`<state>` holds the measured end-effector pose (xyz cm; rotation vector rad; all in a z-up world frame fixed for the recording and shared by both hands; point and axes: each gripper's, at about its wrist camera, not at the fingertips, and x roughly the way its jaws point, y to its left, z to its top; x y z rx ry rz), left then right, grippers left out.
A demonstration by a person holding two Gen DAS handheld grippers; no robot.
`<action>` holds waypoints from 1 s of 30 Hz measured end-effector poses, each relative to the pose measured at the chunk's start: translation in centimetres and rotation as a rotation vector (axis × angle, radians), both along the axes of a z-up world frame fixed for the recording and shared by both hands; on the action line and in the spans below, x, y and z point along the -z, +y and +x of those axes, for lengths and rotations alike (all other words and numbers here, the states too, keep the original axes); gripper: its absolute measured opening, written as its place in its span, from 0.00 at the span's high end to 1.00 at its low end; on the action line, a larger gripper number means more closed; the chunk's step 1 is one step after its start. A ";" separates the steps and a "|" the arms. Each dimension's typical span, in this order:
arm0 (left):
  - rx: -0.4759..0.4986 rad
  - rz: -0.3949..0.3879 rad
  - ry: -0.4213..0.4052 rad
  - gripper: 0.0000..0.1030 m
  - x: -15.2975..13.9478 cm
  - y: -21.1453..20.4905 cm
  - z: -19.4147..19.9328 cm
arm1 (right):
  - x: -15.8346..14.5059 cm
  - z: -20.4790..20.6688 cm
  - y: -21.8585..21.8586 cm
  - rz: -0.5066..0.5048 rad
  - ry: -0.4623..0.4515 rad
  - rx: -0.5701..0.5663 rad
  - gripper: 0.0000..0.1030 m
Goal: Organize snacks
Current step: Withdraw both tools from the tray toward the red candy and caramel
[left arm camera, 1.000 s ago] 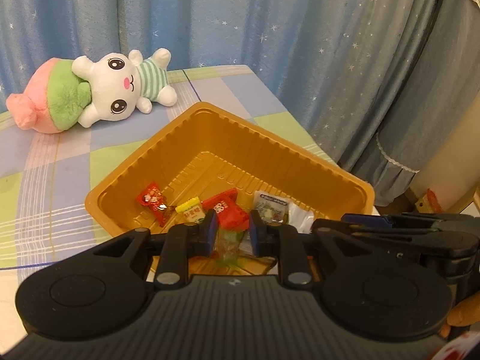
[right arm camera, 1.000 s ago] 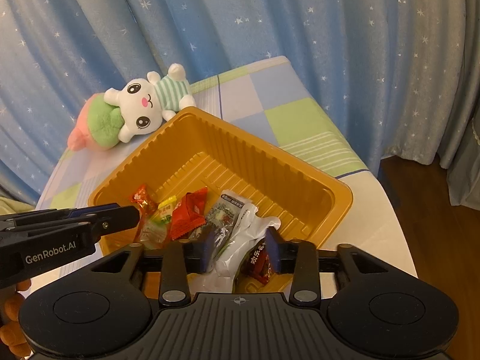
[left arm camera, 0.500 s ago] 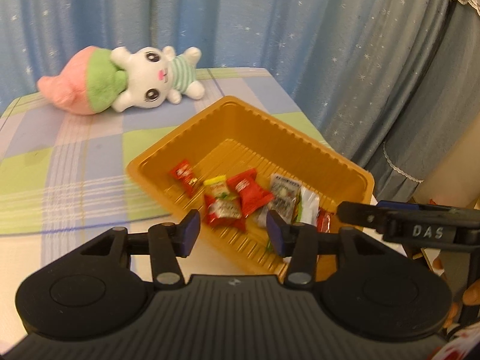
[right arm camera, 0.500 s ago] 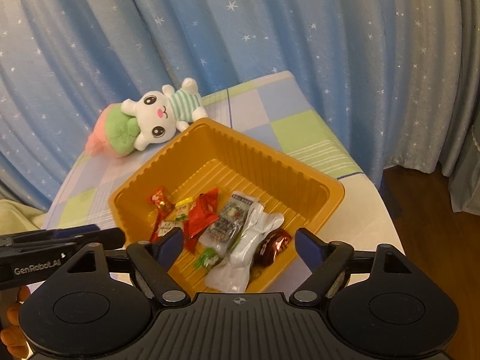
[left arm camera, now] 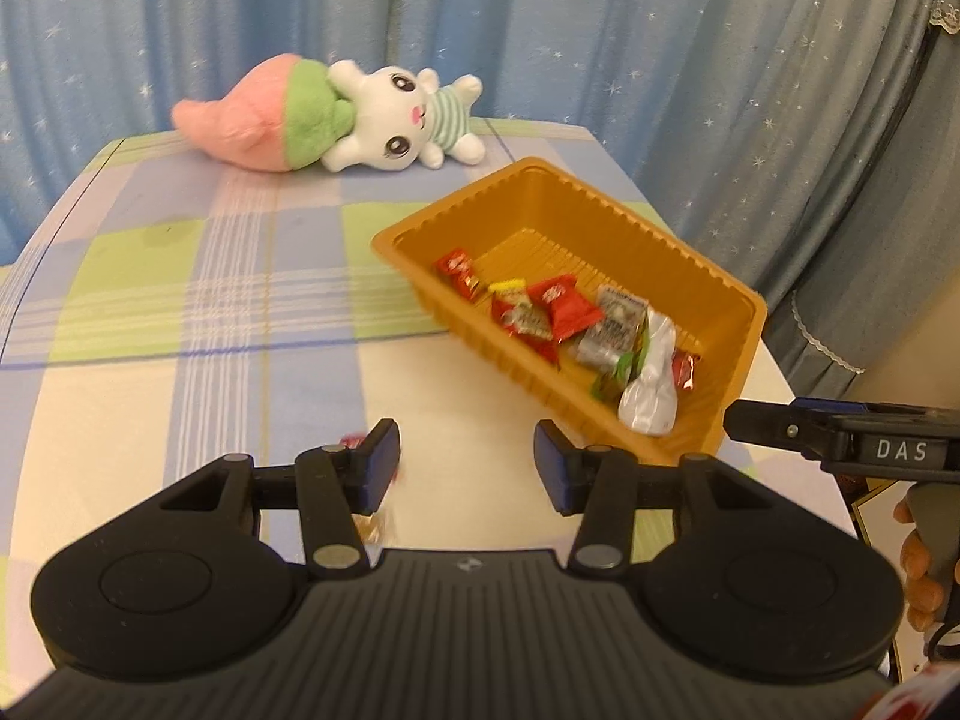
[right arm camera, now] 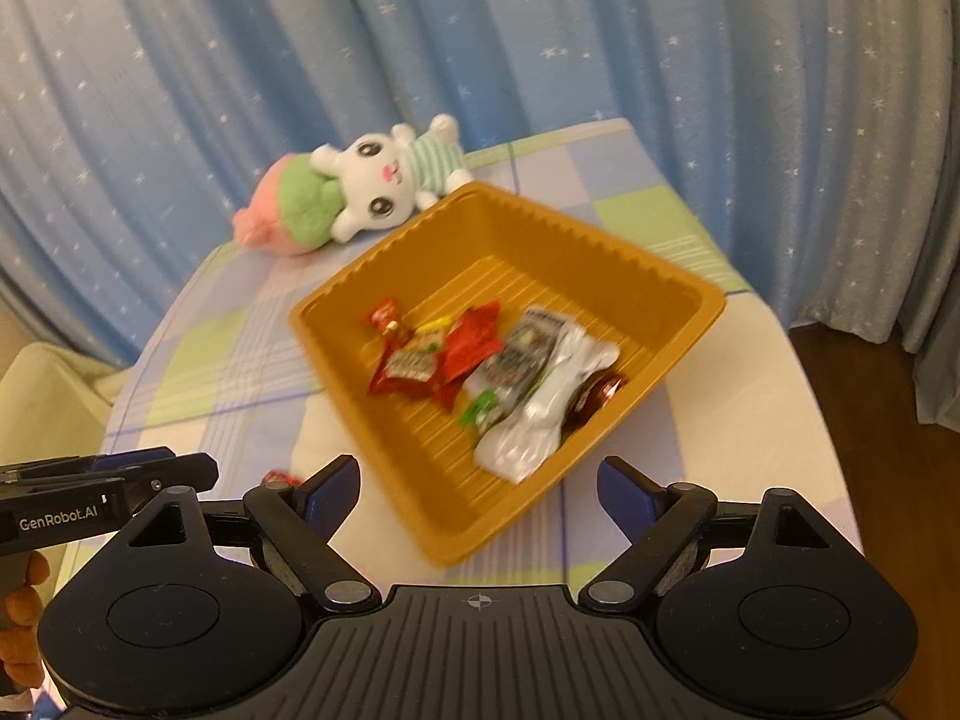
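An orange plastic tray point(left arm camera: 729, 294) point(right arm camera: 678, 294) sits on the checked tablecloth and holds several wrapped snacks: red packets point(left arm camera: 567, 306) point(right arm camera: 471, 342), a grey packet point(left arm camera: 612, 327), a white wrapper point(left arm camera: 651, 390) point(right arm camera: 549, 414) and a dark red candy point(right arm camera: 603, 393). My left gripper point(left arm camera: 467, 468) is open and empty, above the table in front of the tray. A small red candy point(left arm camera: 351, 439) point(right arm camera: 279, 476) lies by its left finger. My right gripper point(right arm camera: 477, 495) is open and empty, above the tray's near corner.
A plush rabbit with a pink and green body point(left arm camera: 336, 114) point(right arm camera: 360, 192) lies at the table's far side. Blue starred curtains hang behind. The table's right edge drops to a wooden floor point(right arm camera: 870, 396). A pale cushion point(right arm camera: 42, 396) is at the left.
Both grippers have opened and pulled back from the tray, leaving their snacks in it. The left gripper has swung left, toward the table in front of the tray.
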<state>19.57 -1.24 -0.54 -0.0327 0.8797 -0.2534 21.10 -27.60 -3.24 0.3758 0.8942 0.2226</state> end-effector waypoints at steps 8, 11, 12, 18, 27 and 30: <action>-0.029 -0.001 0.033 0.56 0.9 2.5 -3.6 | 0.5 -2.6 2.7 -0.008 0.028 -0.067 0.16; -0.040 -0.001 0.046 0.56 1.3 3.3 -4.8 | 0.8 -3.3 3.7 -0.009 0.043 -0.085 0.16; -0.043 -0.001 0.050 0.56 1.5 3.6 -5.2 | 1.0 -3.5 4.0 -0.009 0.048 -0.091 0.16; -0.055 -0.005 0.077 0.56 2.2 5.2 -6.8 | 1.7 -4.4 6.3 -0.015 0.073 -0.133 0.16; -0.056 0.002 0.107 0.56 3.5 6.9 -8.0 | 3.1 -5.0 9.2 -0.033 0.118 -0.175 0.16; -0.053 0.008 0.114 0.56 3.9 7.4 -8.1 | 3.5 -5.0 10.0 -0.040 0.130 -0.179 0.16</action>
